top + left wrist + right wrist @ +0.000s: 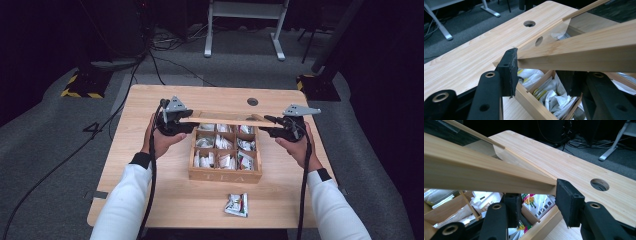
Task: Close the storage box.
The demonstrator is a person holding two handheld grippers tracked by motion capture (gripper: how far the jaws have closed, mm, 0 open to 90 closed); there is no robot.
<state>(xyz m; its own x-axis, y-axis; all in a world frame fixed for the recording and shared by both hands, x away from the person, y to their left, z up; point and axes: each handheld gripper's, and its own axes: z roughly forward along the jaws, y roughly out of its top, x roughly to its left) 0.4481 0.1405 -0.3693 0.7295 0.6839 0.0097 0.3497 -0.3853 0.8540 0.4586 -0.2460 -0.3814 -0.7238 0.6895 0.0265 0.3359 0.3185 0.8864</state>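
A wooden-framed lid [220,120] with a clear pane is held tilted above the compartmented tea box [225,174].

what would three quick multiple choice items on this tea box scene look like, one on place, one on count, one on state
1. Where is the loose packet?
A in the box
B on the table in front of the box
C on the floor

2. How many compartments does the wooden box have?
A four
B six
C nine

3. The lid is
A raised, one claw gripping each end
B flat shut
C lying on the table

B: it lies near the table's front edge.
C: three rows of three.
A: left claw and right claw clamp its frame.
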